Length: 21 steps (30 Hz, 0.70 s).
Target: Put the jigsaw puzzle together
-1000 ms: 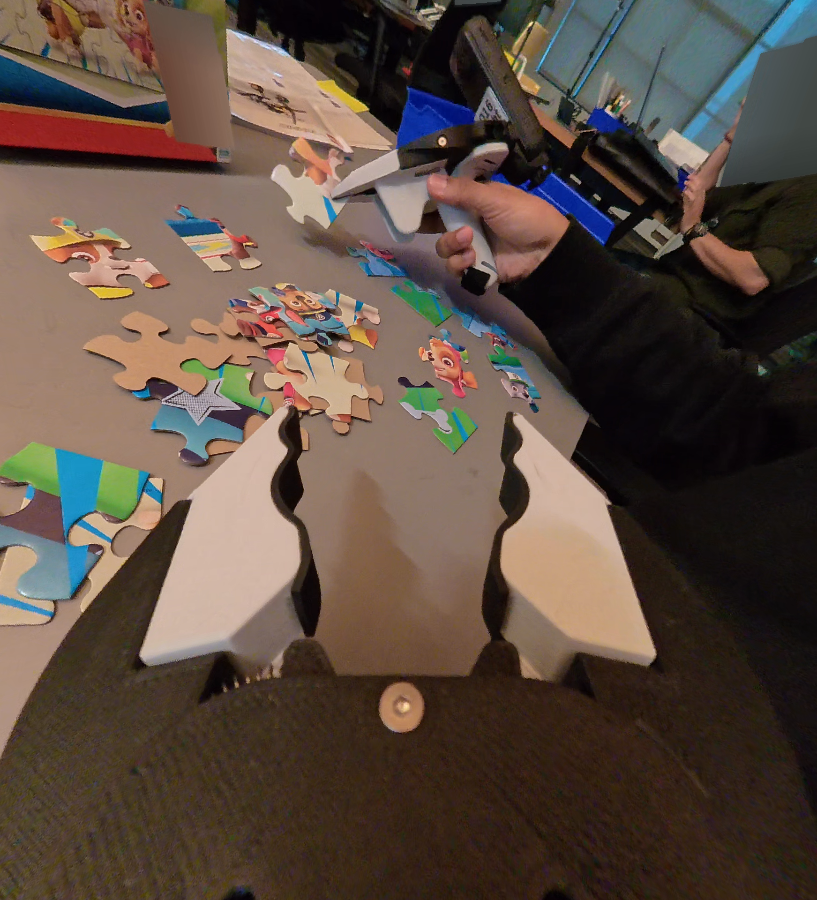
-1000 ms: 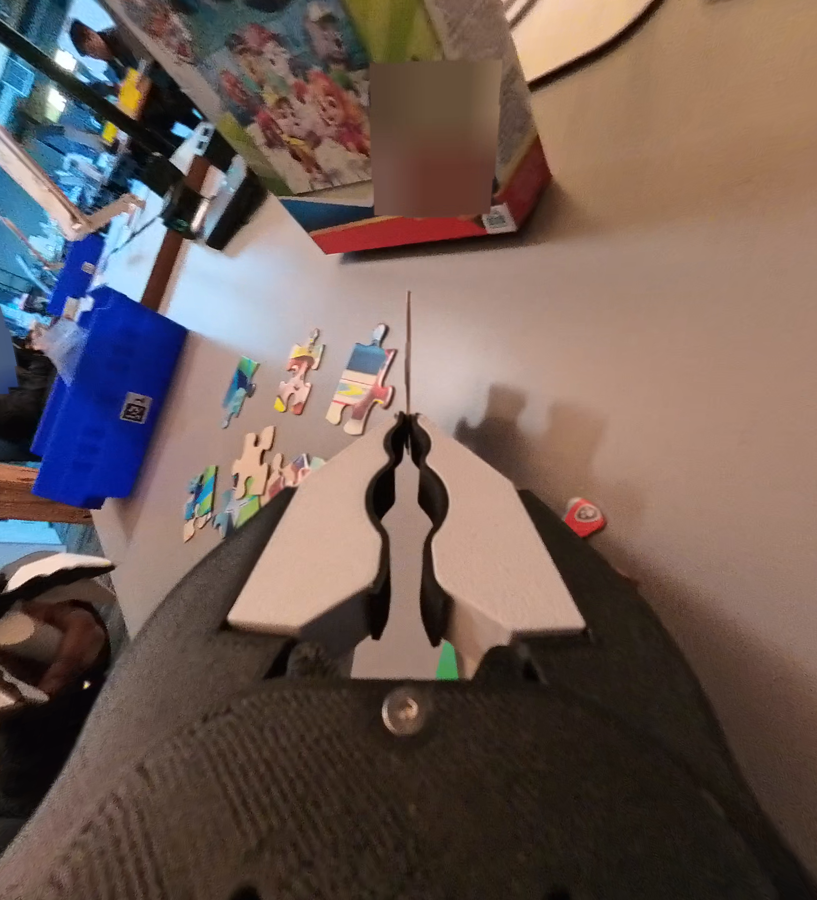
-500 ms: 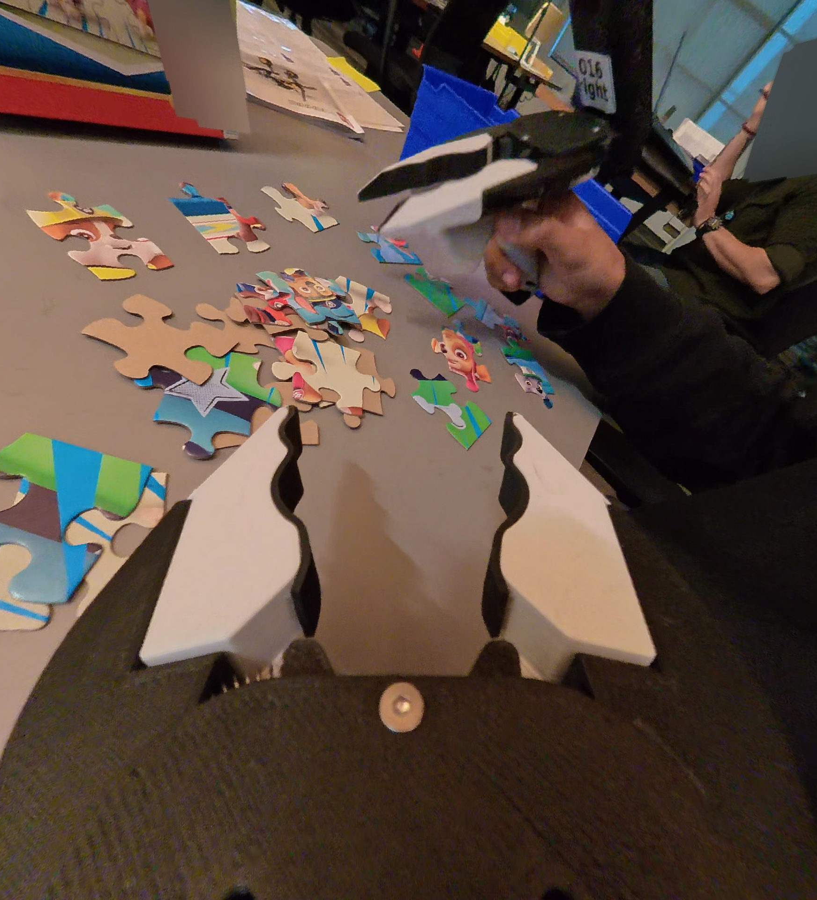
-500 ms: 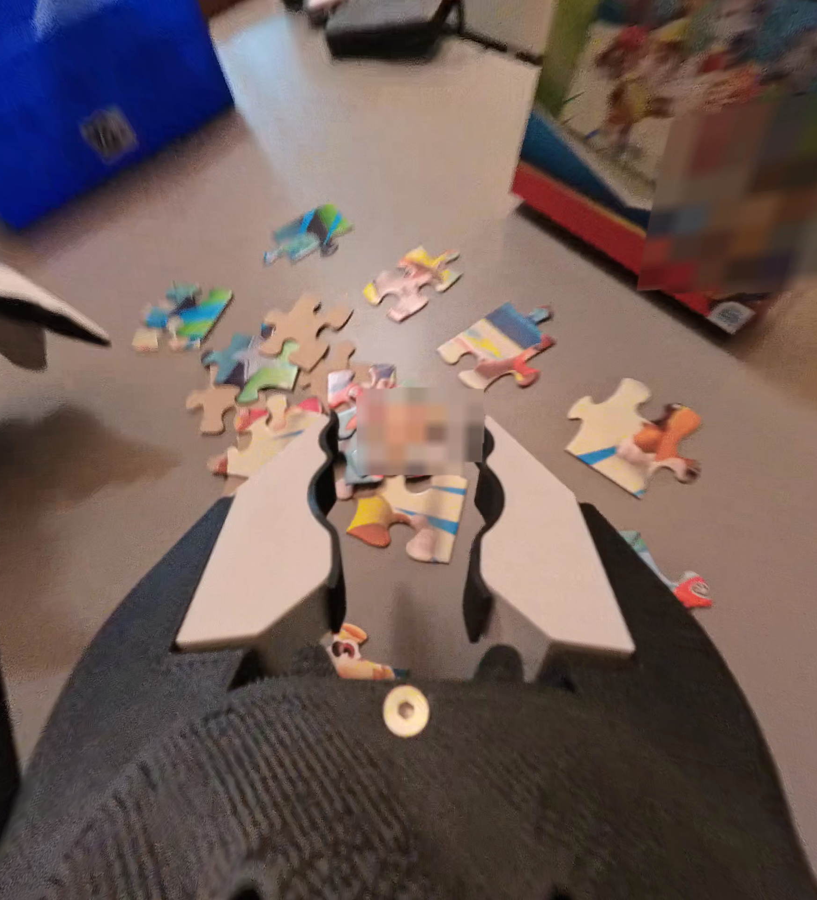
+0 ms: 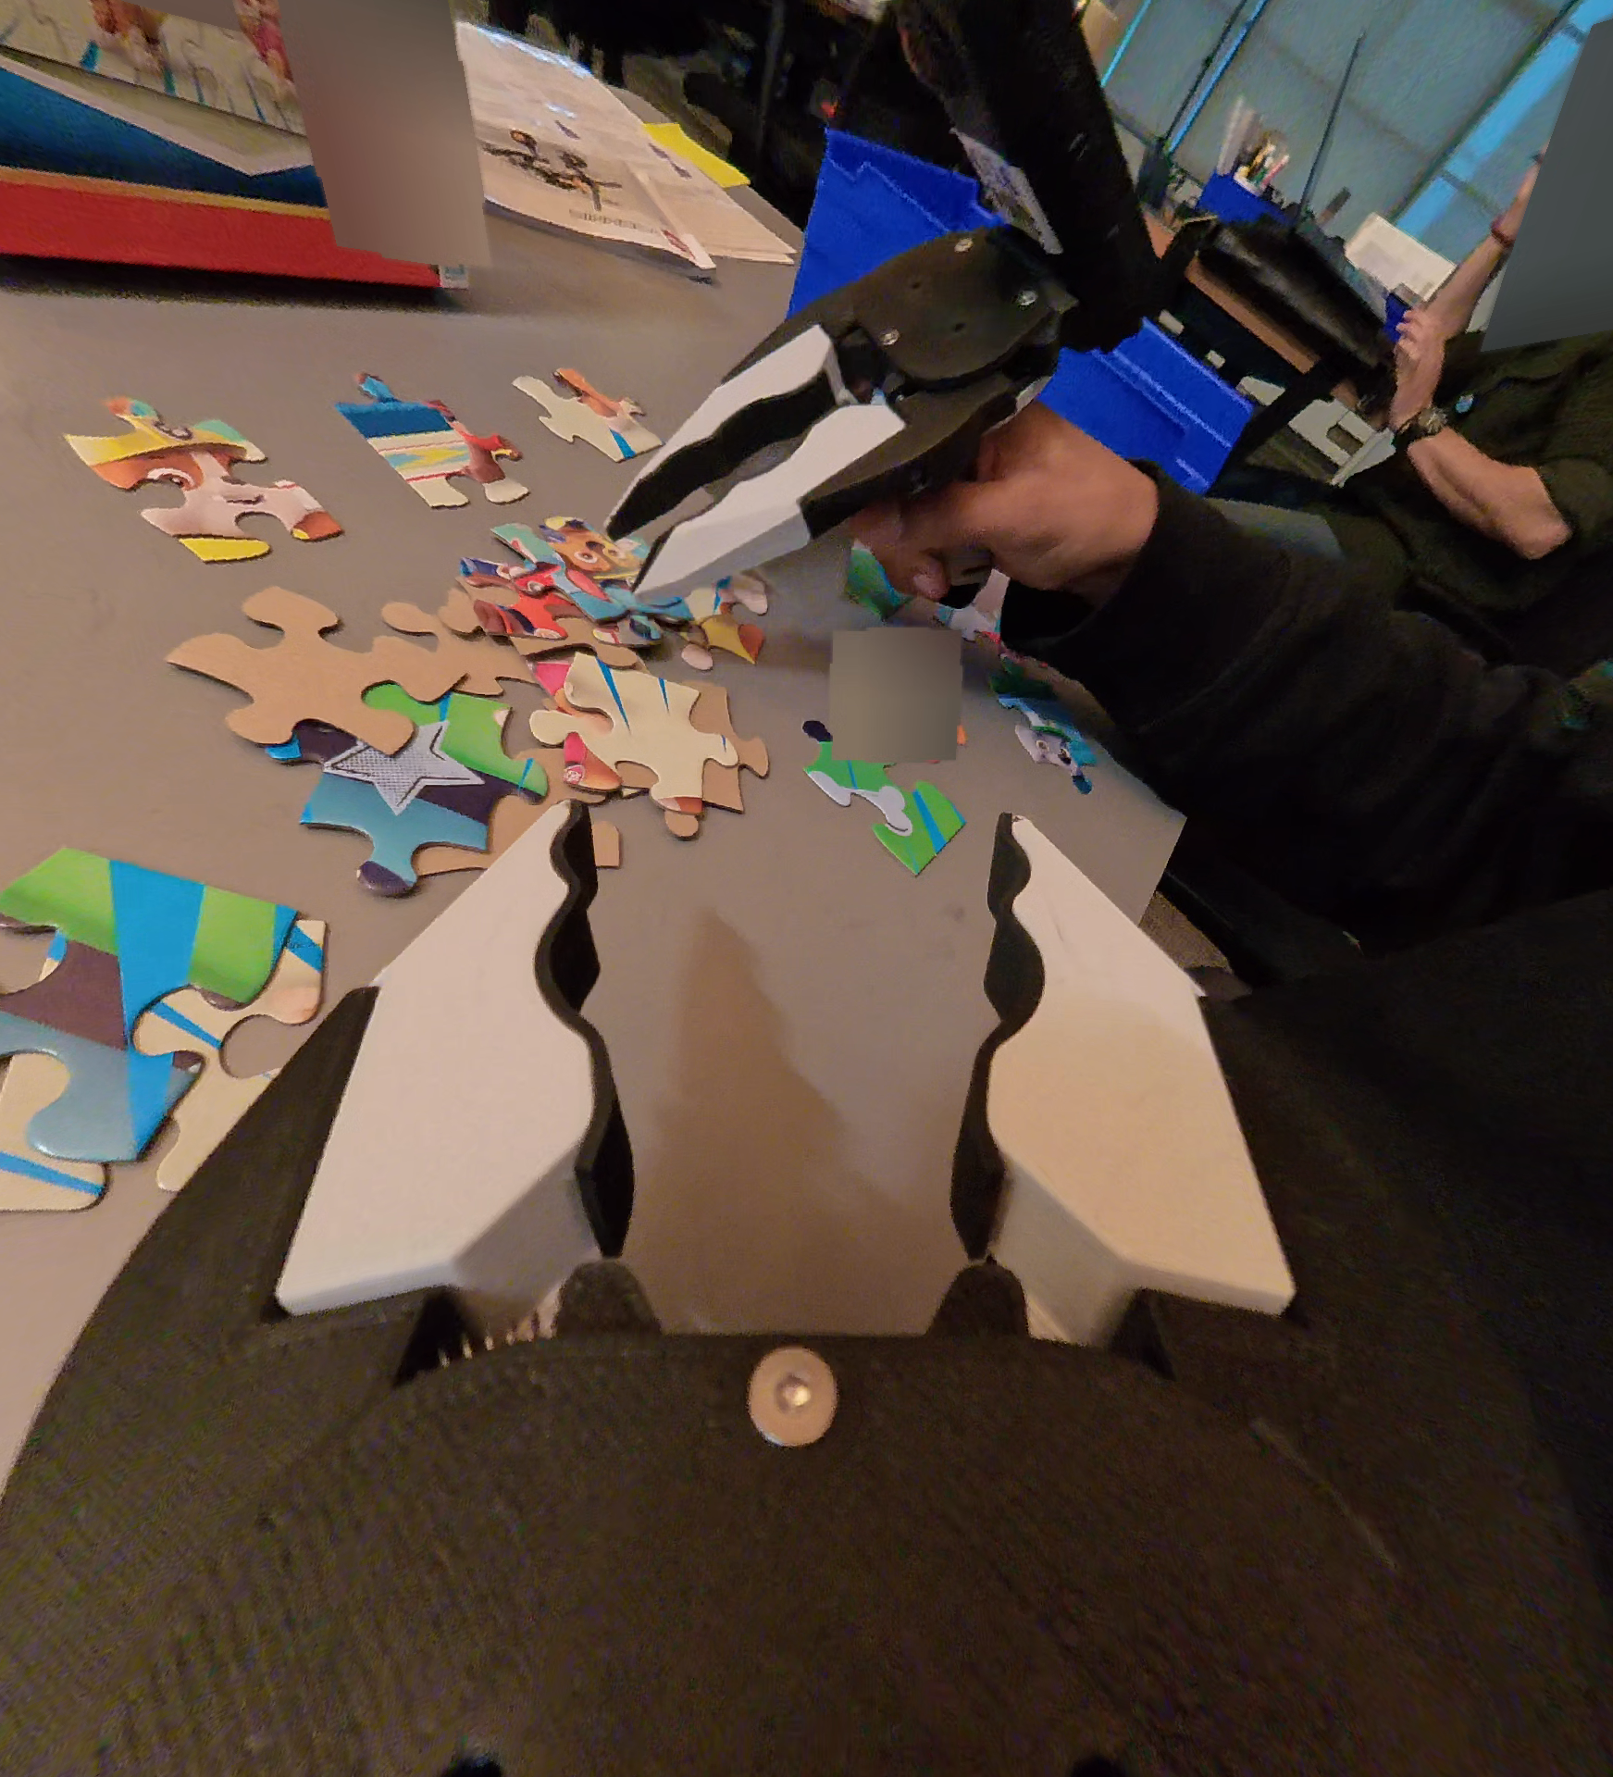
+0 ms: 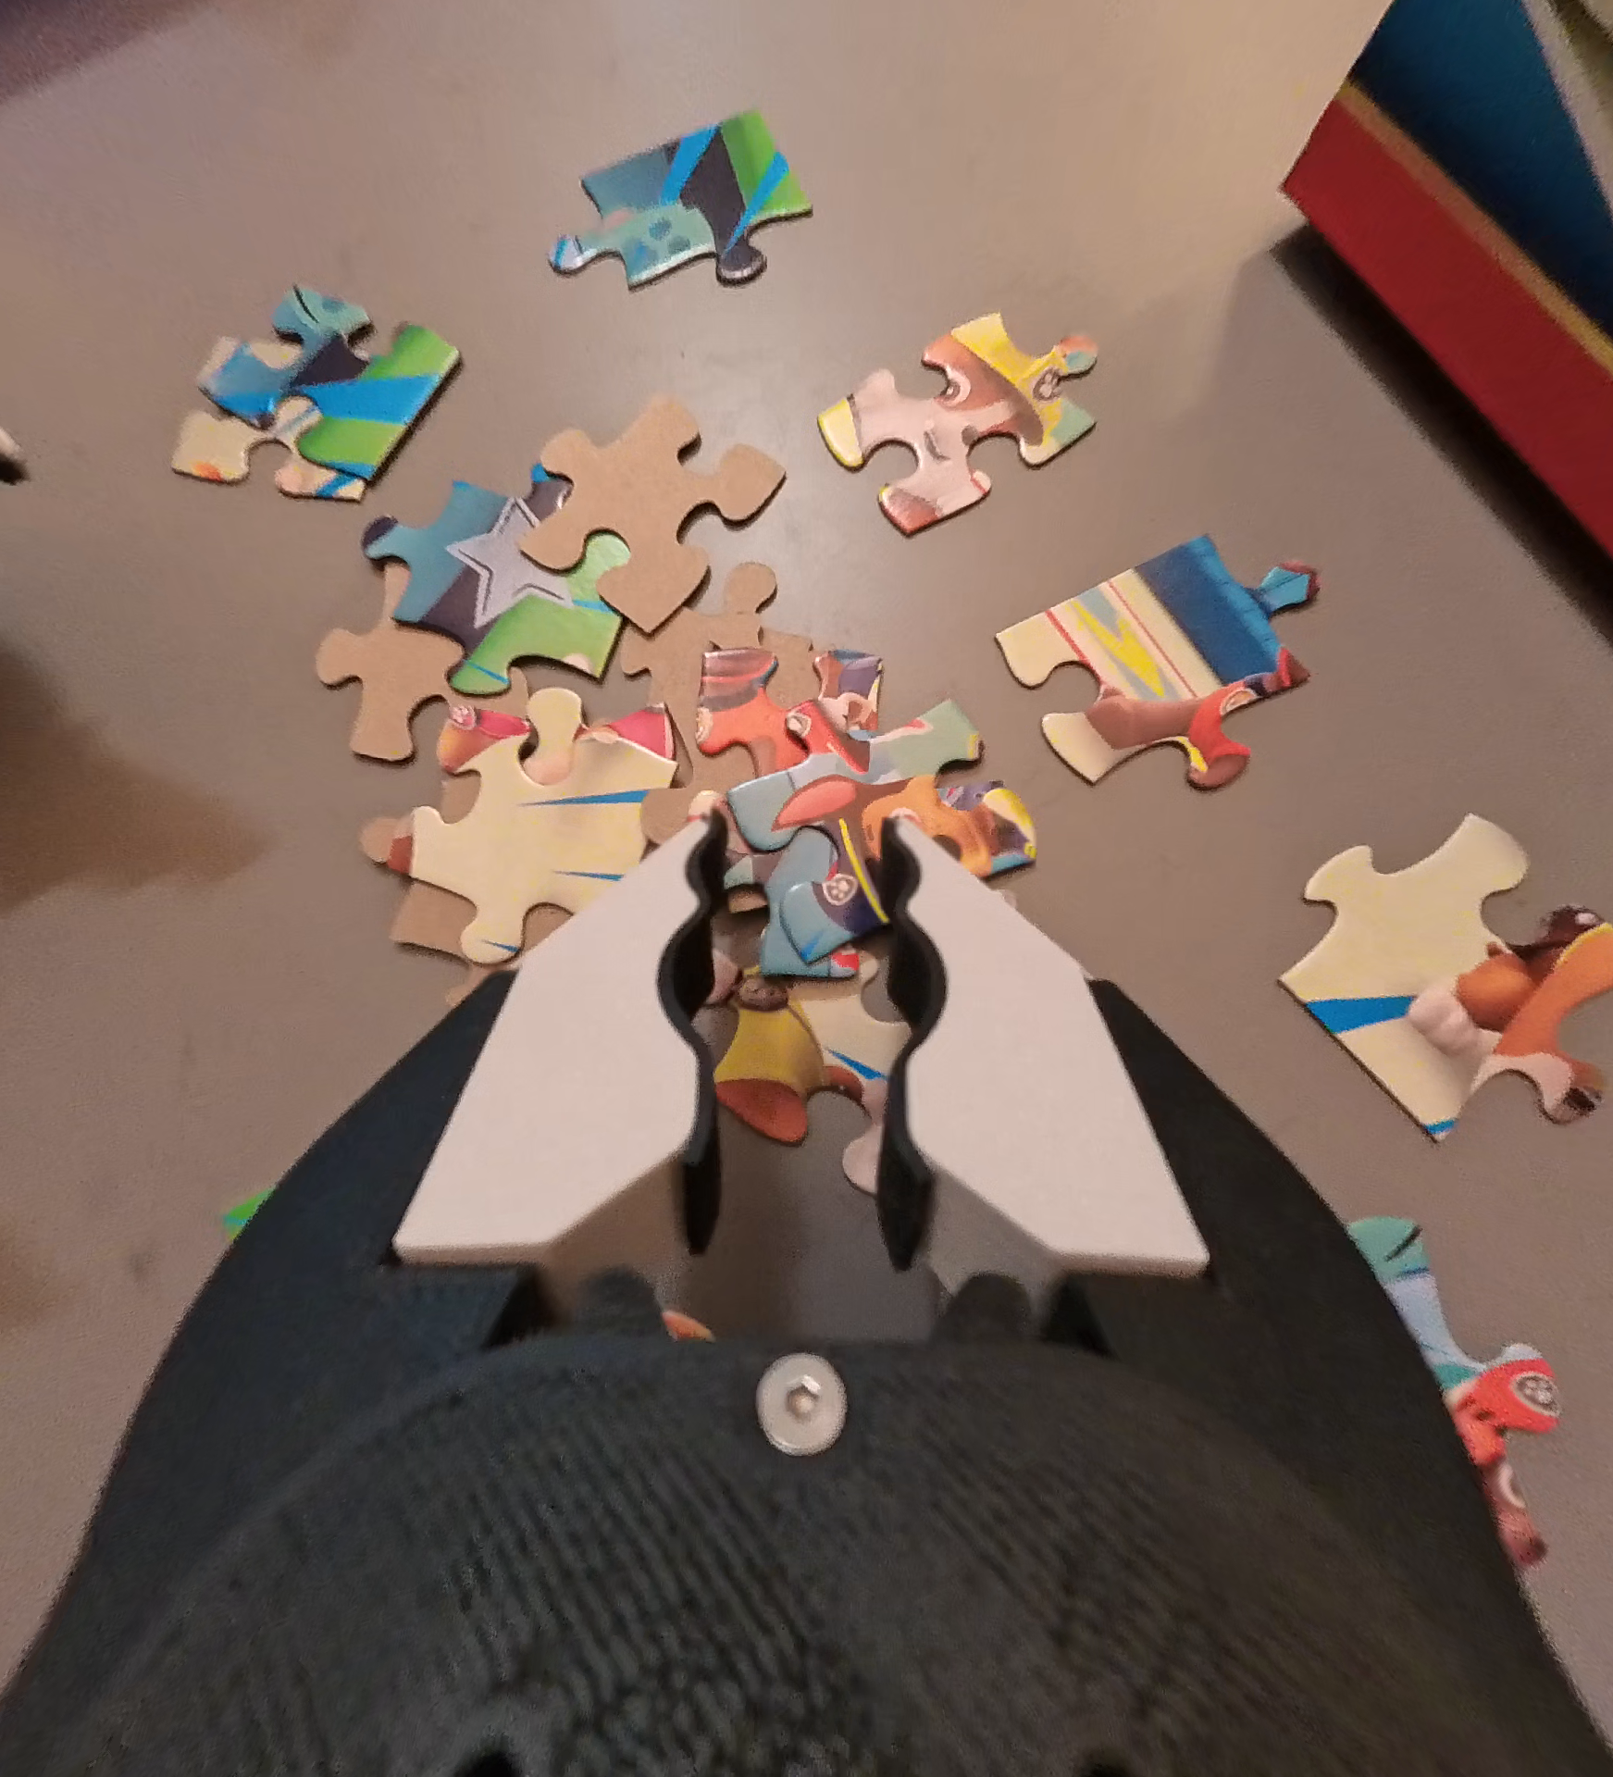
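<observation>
The right gripper [image 6: 797,832] tips steeply down over the heap of puzzle pieces, its jaws part open with the blue dog piece [image 6: 865,837] lying between the fingertips; whether either pad presses on it I cannot tell. A hand [image 5: 1023,510] in a dark sleeve [image 5: 1283,692] grips its handle from the right. The left gripper [image 5: 788,827] sits low at the near edge, jaws released wide over bare grey table [image 5: 773,1010], nothing in them.

Only the left wrist view takes in the holding hand, the blue bin [image 5: 898,221] behind it, printed sheets [image 5: 591,154] at the far side and a seated person [image 5: 1552,452] off to the right. The right wrist view looks down on the pile instead: a face-down brown piece [image 6: 648,500] overlapping a star piece [image 6: 495,577], a cream piece [image 6: 533,817] to the left and a striped piece [image 6: 1168,654] to the right.

A red and blue puzzle box [image 5: 139,192] stands on the far side of the table.
</observation>
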### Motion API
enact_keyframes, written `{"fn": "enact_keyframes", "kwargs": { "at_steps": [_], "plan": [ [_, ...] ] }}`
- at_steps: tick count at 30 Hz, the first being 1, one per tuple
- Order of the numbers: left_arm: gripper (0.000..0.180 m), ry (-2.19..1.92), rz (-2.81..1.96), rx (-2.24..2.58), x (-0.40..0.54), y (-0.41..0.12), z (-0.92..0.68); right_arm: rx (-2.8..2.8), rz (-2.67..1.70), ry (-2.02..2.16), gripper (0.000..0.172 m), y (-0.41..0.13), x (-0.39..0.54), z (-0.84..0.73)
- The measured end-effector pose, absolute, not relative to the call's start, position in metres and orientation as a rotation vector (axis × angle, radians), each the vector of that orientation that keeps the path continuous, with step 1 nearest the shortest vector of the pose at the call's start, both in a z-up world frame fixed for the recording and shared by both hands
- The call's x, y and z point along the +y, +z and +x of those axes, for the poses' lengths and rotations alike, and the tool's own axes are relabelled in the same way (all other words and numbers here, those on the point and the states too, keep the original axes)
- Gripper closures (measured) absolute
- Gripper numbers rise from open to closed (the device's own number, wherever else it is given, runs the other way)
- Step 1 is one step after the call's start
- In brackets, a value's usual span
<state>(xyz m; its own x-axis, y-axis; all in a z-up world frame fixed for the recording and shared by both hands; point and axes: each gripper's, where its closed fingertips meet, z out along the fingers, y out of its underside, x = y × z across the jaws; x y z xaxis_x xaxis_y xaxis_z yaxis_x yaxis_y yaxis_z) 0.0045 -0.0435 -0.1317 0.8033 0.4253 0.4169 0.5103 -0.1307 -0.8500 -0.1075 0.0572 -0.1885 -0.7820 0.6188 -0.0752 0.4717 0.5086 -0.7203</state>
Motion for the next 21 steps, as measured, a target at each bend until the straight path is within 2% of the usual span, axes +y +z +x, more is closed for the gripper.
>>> {"fn": "enact_keyframes", "kwargs": {
  "at_steps": [2,3,7,9,12,15,21],
  "plan": [
    [0.1,-0.098,-1.741,-0.733,-0.045,-0.132,0.003,-2.543,-0.967,1.173,0.143,-0.183,0.06,-0.108],
    [0.1,-0.104,-1.736,-0.734,-0.045,-0.132,0.003,-2.538,-0.975,1.184,0.137,-0.181,0.062,-0.109],
    [0.1,-0.121,-1.731,-0.736,-0.045,-0.134,0.003,-2.58,-1.001,1.179,0.085,-0.187,0.062,-0.115],
    [0.1,-0.12,-1.733,-0.736,-0.045,-0.135,0.003,-2.605,-1.014,1.139,0.076,-0.196,0.061,-0.119],
    [0.1,-0.106,-1.73,-0.737,-0.047,-0.133,0.002,-2.618,-0.991,1.092,0.078,-0.205,0.058,-0.124],
    [0.1,-0.097,-1.72,-0.746,-0.051,-0.132,0.0,-2.638,-0.948,1.079,0.104,-0.206,0.054,-0.12],
    [0.101,-0.104,-1.705,-0.758,-0.055,-0.133,-0.002,-2.633,-0.9,1.085,0.104,-0.197,0.05,-0.115]
  ]
}}
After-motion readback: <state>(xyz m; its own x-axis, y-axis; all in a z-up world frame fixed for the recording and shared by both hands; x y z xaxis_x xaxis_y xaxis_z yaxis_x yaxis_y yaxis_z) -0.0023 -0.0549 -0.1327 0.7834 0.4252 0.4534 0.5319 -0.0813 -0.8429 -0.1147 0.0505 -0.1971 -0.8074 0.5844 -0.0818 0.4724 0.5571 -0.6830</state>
